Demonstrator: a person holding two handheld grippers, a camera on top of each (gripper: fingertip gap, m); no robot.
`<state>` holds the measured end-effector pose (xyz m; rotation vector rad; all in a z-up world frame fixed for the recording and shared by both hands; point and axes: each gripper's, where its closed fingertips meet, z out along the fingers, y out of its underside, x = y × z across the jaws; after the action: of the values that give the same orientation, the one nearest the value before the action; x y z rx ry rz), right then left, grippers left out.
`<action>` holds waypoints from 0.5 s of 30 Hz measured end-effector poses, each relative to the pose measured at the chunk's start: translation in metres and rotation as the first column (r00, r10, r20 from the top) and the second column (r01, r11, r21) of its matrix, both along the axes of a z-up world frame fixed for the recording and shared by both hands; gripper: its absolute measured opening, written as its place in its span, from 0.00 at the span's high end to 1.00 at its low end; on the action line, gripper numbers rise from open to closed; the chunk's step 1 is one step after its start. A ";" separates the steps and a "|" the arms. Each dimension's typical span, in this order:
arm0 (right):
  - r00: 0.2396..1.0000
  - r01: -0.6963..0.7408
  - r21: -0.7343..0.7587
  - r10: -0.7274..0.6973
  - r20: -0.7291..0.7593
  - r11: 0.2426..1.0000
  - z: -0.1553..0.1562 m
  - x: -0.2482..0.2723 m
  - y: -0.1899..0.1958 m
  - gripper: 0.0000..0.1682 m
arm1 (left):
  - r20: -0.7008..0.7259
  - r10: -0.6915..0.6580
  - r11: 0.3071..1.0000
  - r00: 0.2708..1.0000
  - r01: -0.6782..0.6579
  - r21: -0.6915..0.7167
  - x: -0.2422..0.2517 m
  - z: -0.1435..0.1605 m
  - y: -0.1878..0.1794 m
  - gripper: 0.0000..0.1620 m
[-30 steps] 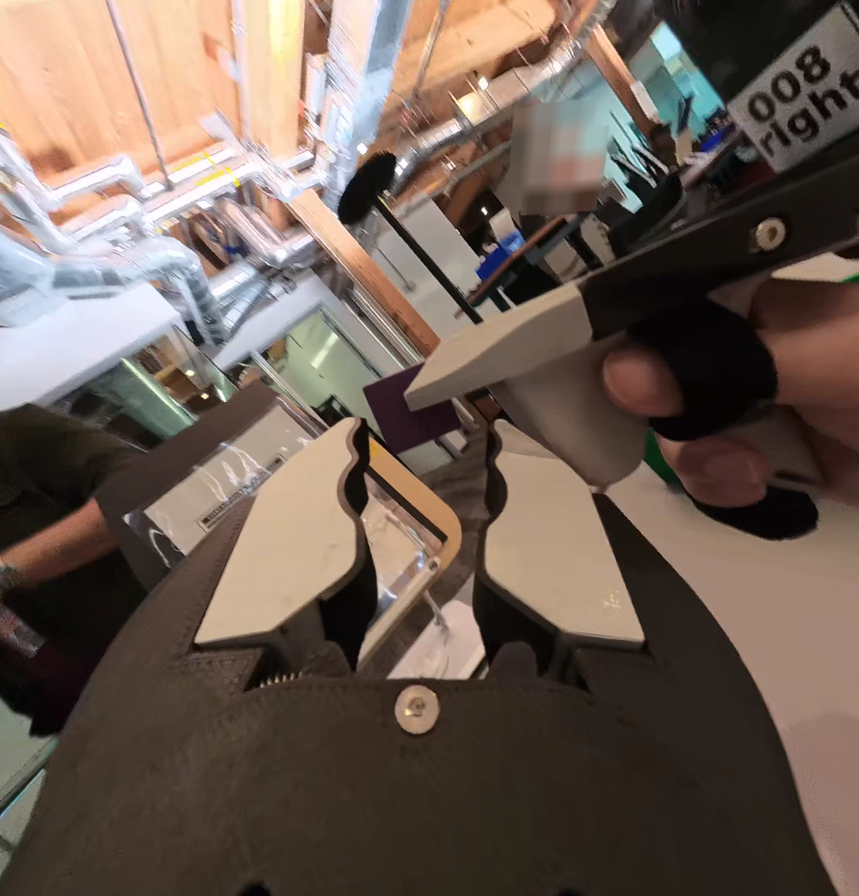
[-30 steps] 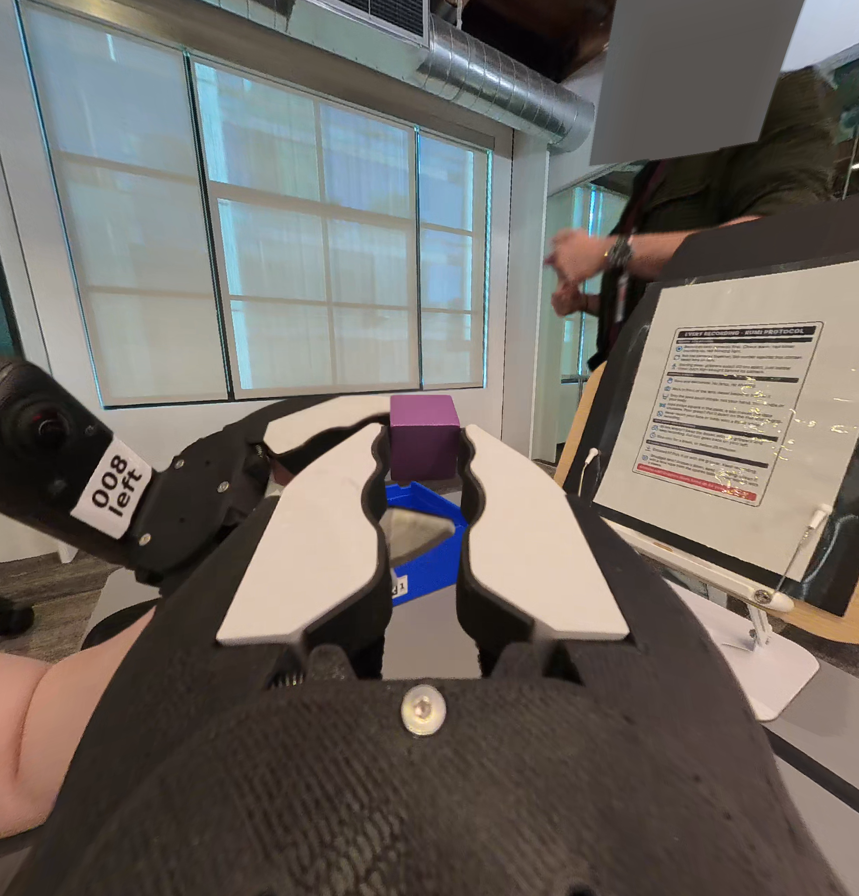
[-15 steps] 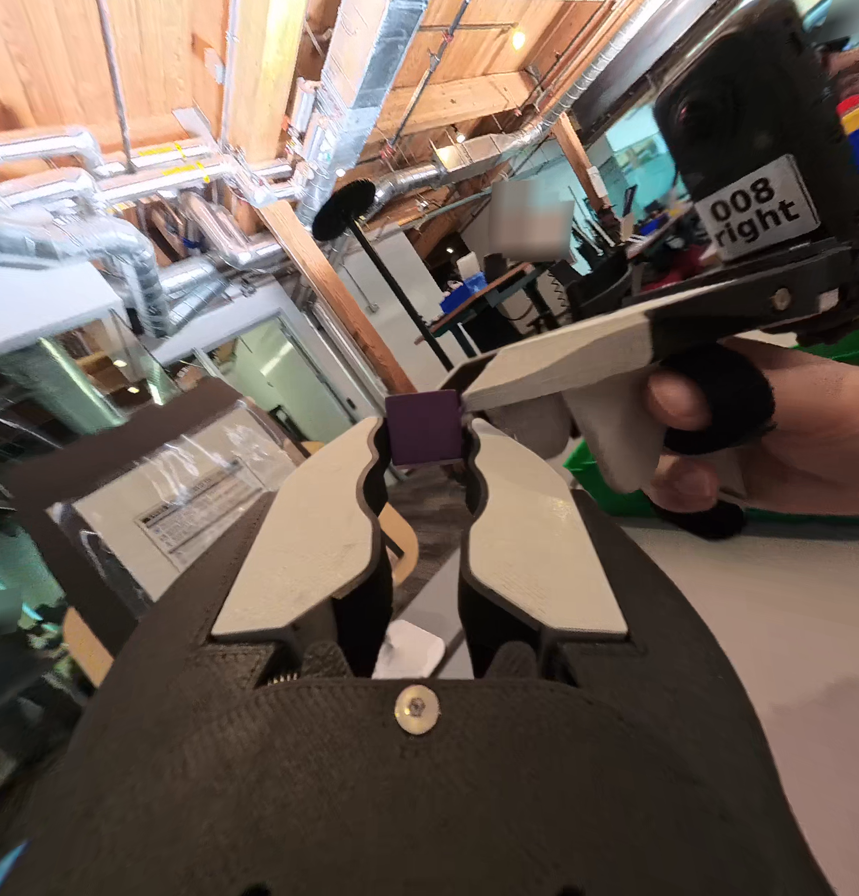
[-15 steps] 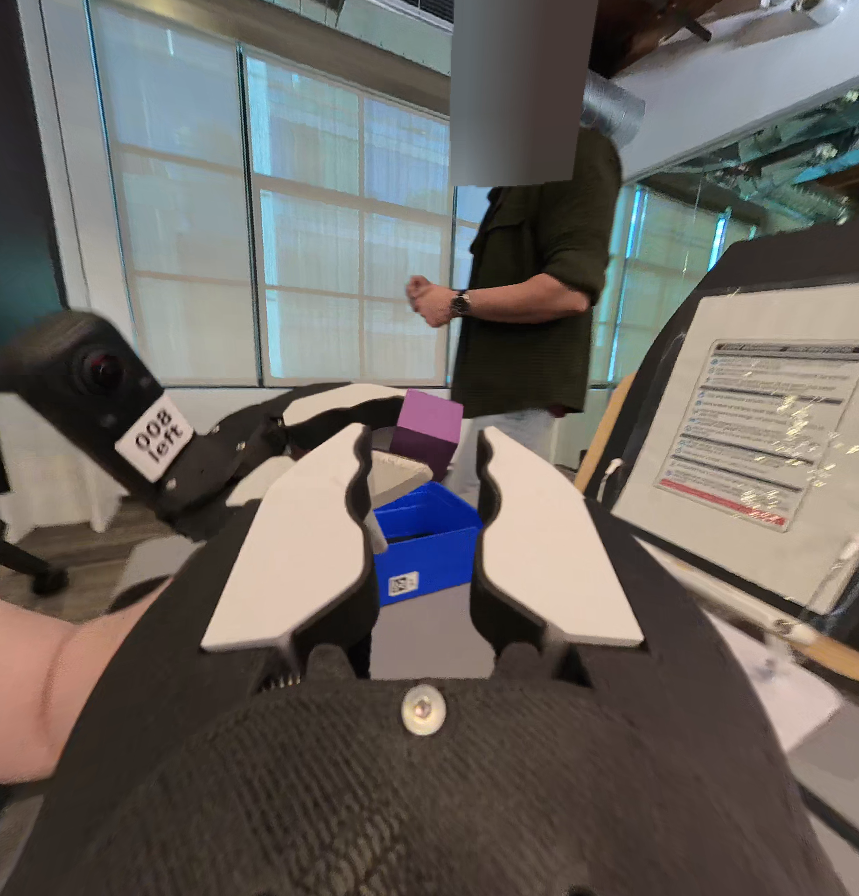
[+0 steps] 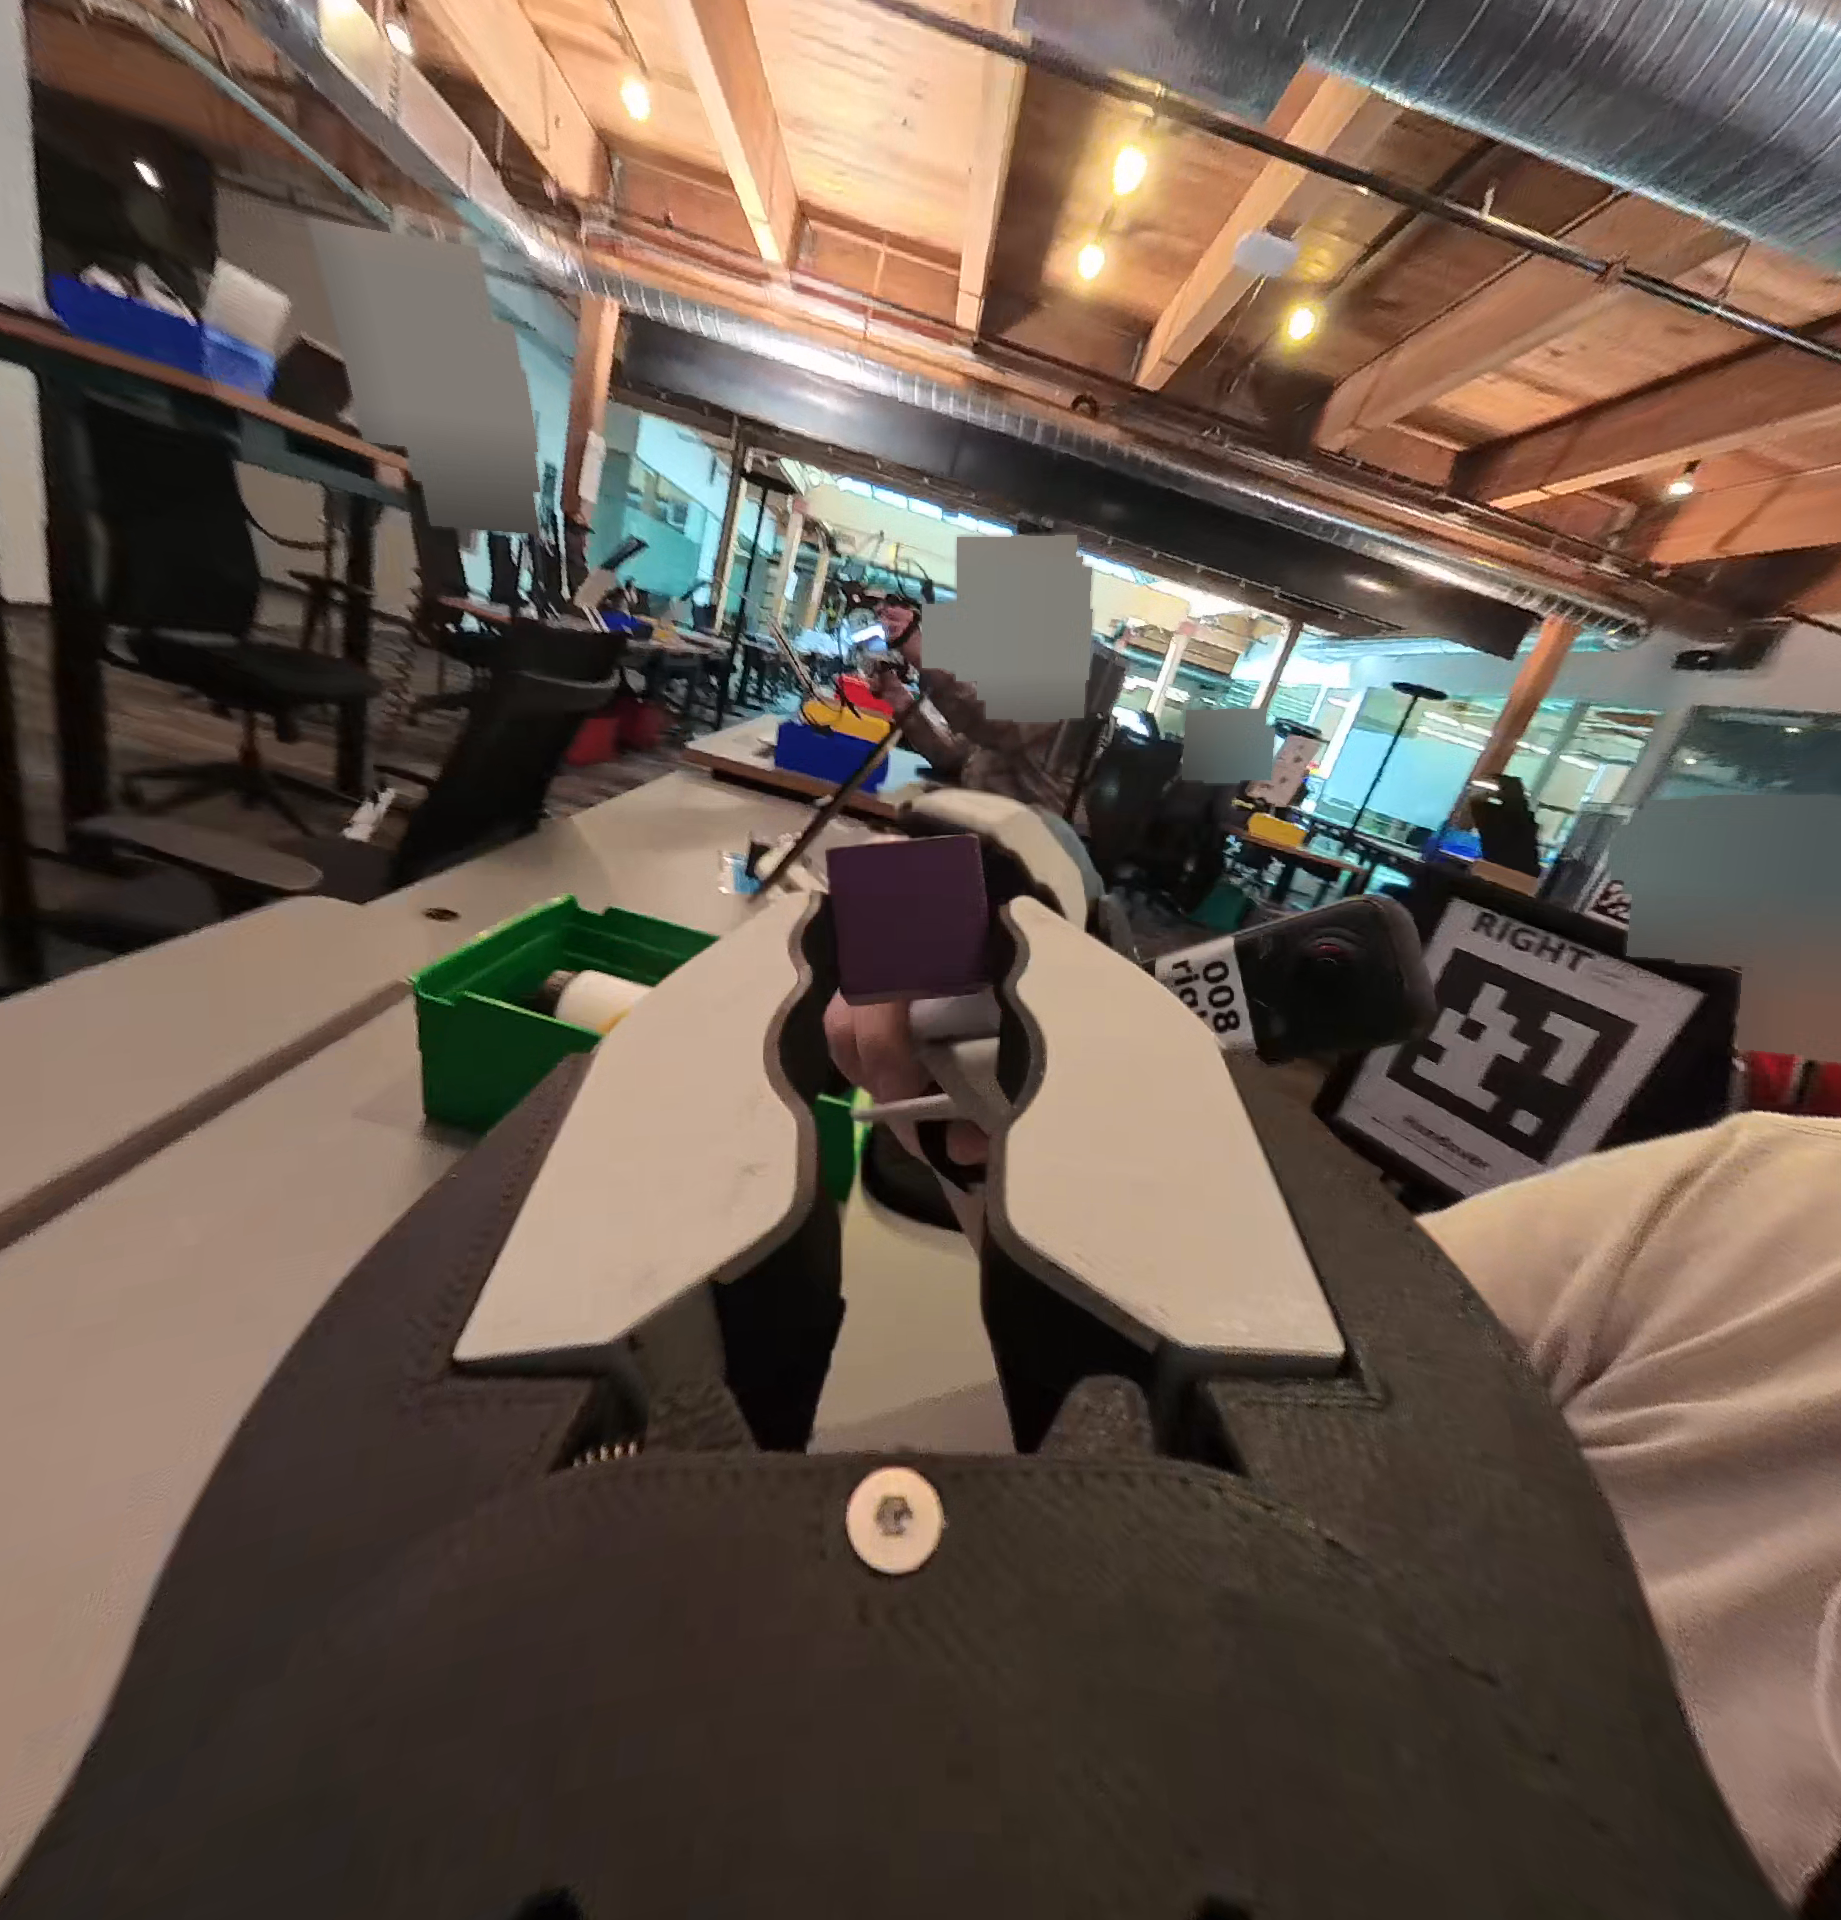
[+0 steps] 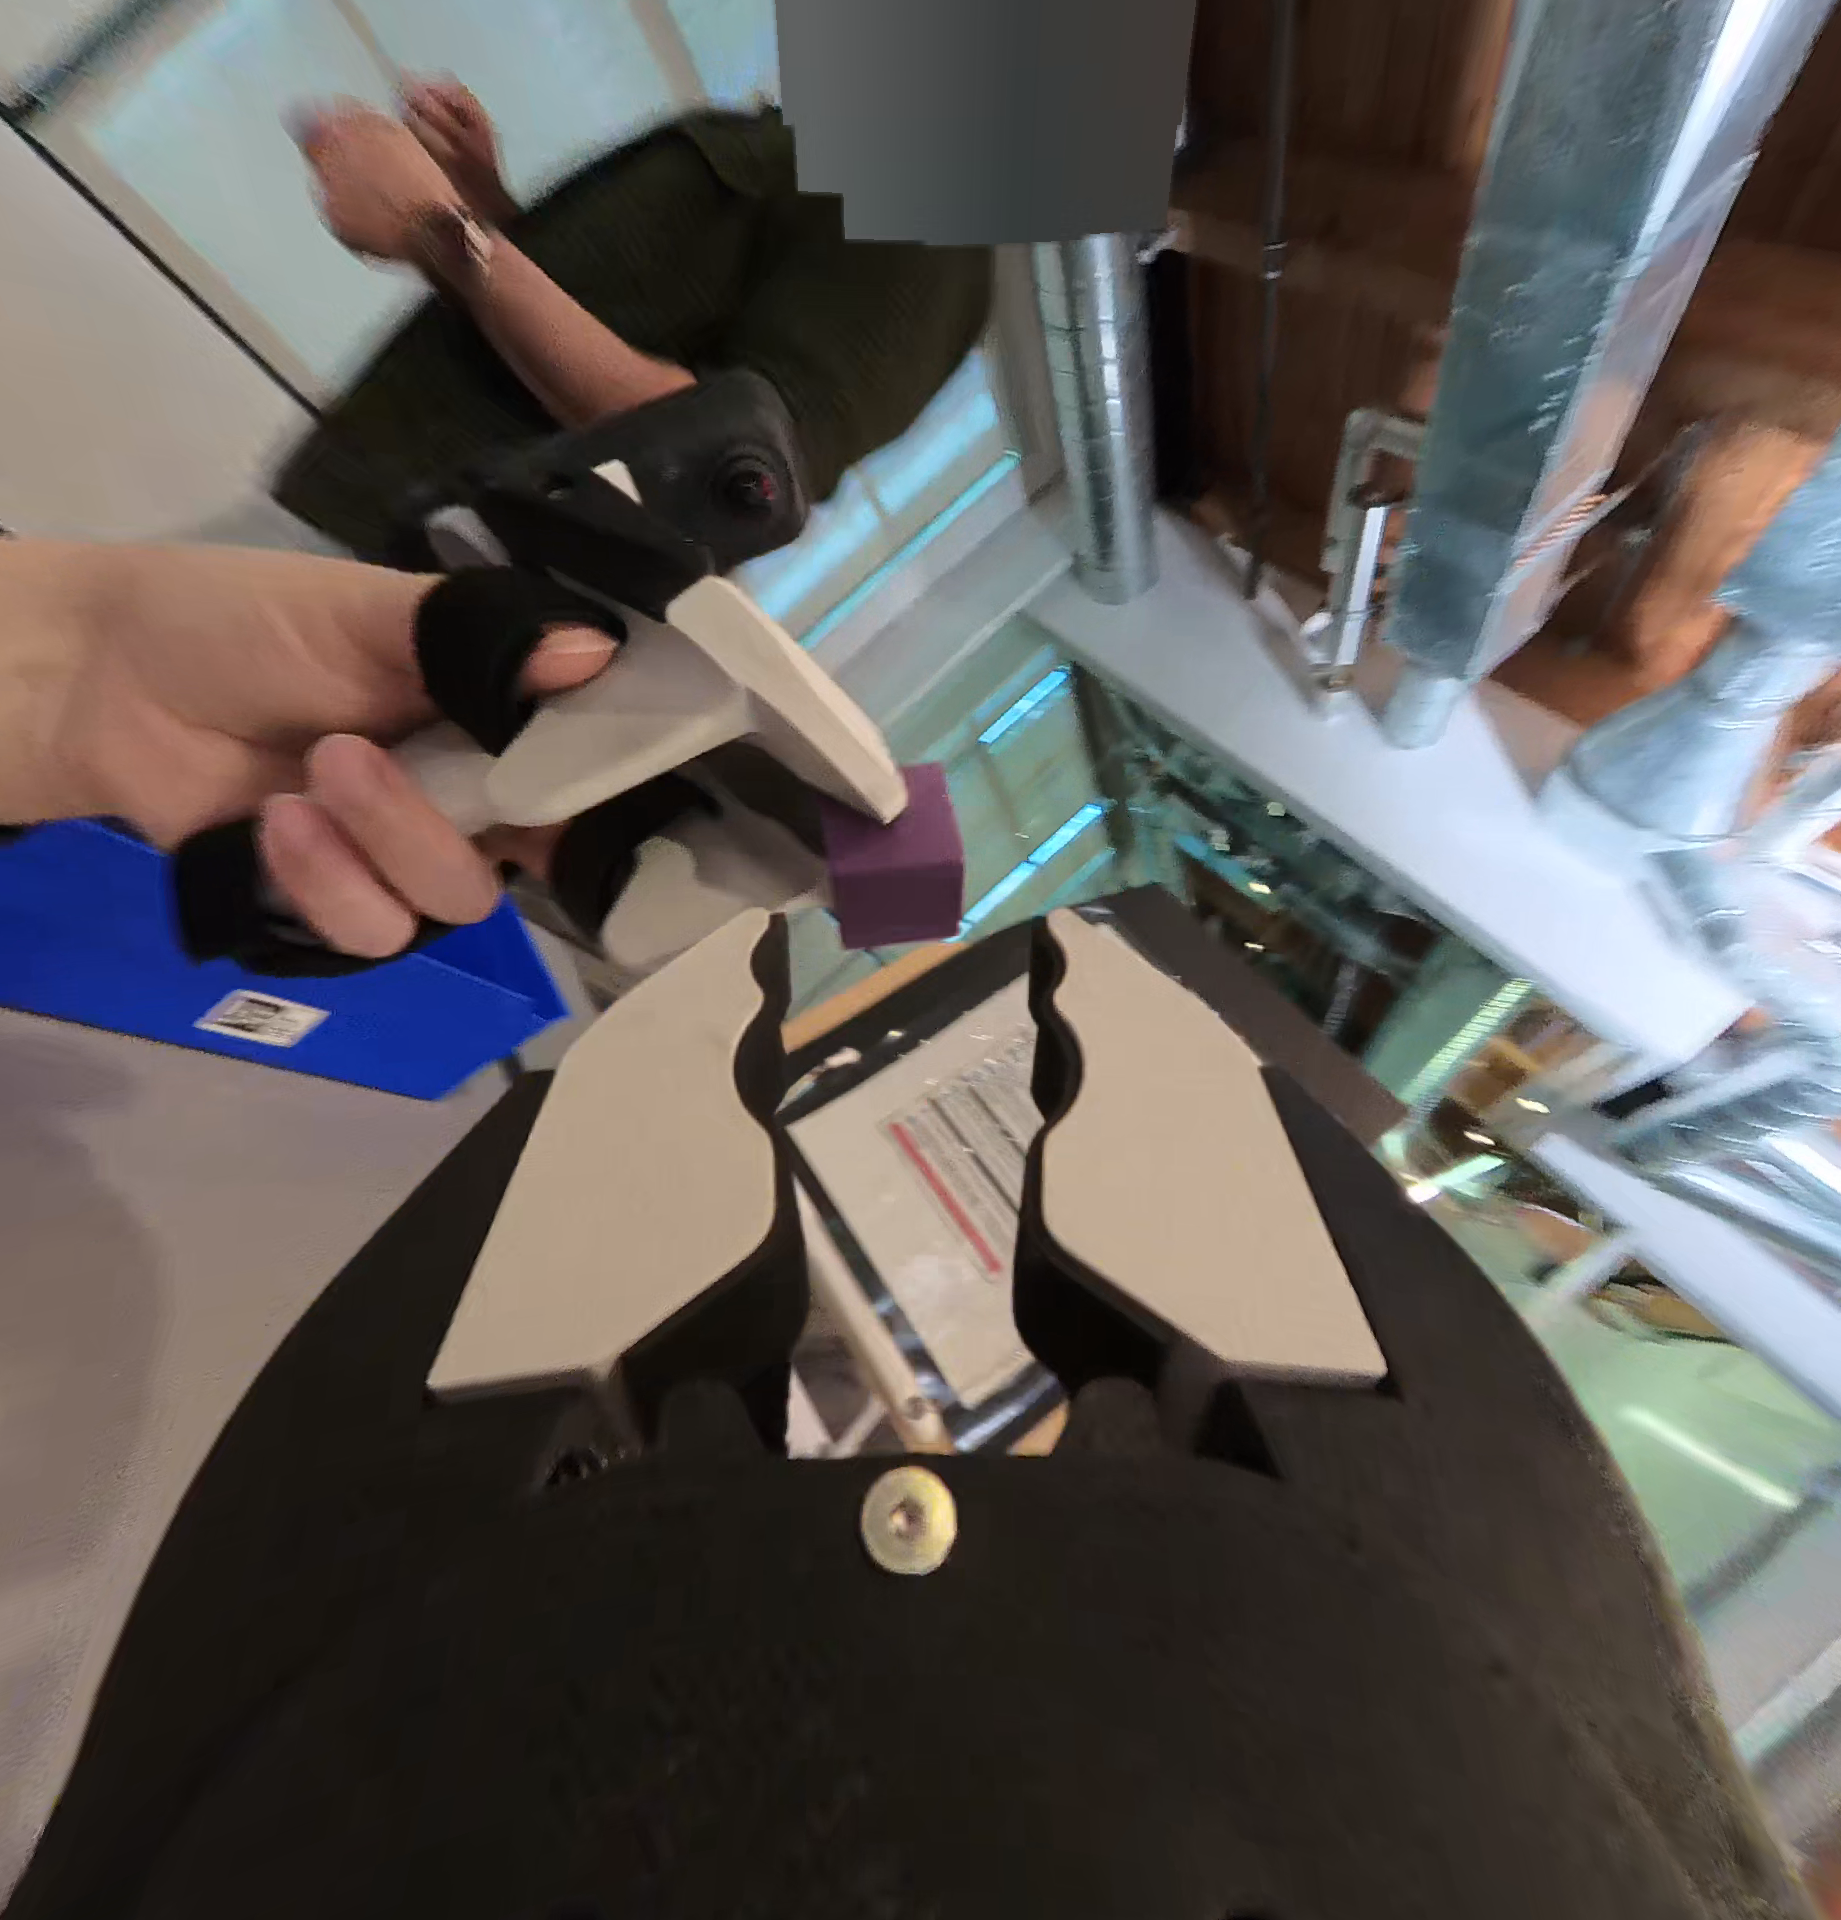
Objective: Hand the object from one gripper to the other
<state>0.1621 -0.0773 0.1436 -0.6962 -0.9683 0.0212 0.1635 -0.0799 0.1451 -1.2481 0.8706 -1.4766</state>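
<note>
Pinching the purple cube (image 5: 908,916) at frame centre, left gripper (image 5: 911,935) fingers pressed on its sides | right gripper (image 6: 900,961) fingers spread, nothing between, cube (image 6: 892,857) just above their tips | green bin (image 5: 500,997) centre left on grey table (image 5: 168,1143)

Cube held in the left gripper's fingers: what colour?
Purple, matte and plain. The small purple cube shows best in the left wrist view, clamped at the left gripper fingertips.

A grey table (image 5: 220,1049) carries a green bin (image 5: 500,997).
</note>
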 end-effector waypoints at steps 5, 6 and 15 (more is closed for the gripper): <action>0.998 0.044 0.057 -0.046 0.034 0.997 -0.002 -0.005 -0.003 0.77 | -0.025 -0.094 0.991 0.995 0.091 -0.098 0.010 -0.010 -0.005 0.83; 0.998 0.060 0.056 -0.062 0.033 0.997 -0.002 -0.004 -0.001 0.79 | -0.026 -0.122 0.986 0.992 0.118 -0.117 0.011 -0.012 -0.008 0.83; 0.970 -0.207 -0.266 0.161 -0.183 0.942 0.006 0.011 0.006 0.83 | -0.067 0.046 0.989 0.997 -0.036 0.144 -0.002 -0.011 0.004 0.64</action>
<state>0.1732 -0.0715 0.1501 -0.8509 -0.8821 0.3826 0.1620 -0.0761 0.1340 -1.2098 0.9745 -1.3214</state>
